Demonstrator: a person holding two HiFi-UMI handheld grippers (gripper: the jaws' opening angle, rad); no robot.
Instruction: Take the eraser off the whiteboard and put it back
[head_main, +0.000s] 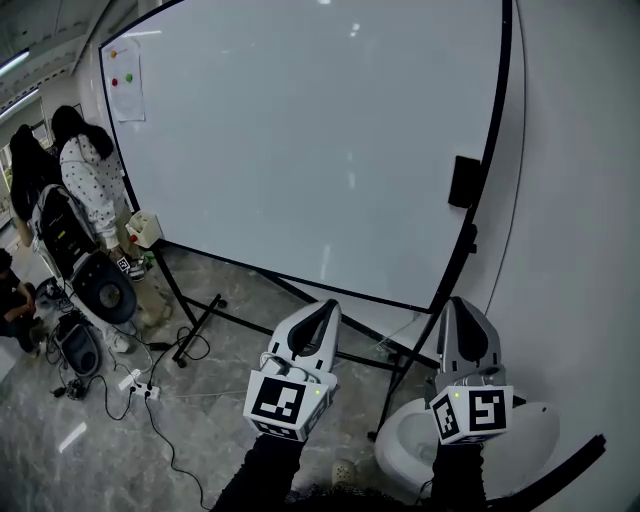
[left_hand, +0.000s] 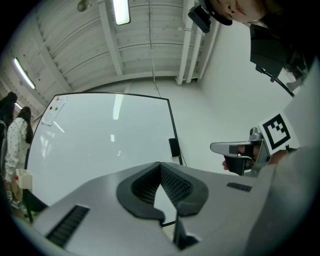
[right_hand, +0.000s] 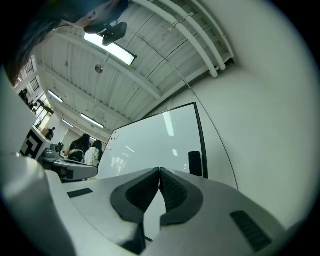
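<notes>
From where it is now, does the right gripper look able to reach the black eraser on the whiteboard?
Probably yes. Nothing stands between the right gripper and the eraser, which sits at the right edge of the whiteboard. Its jaws are shut, so they must open first.

The whiteboard is smooth and glossy, its eraser matt black, and the grey floor polished, marbled stone.

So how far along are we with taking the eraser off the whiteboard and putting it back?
Done: nothing that shows. The eraser sits at the whiteboard's right edge.
In hand: nothing. The left tool and right tool are both shut, empty and short of the board.
Left: seemingly the whole job, unless the eraser is already back, which can't be told.
</notes>
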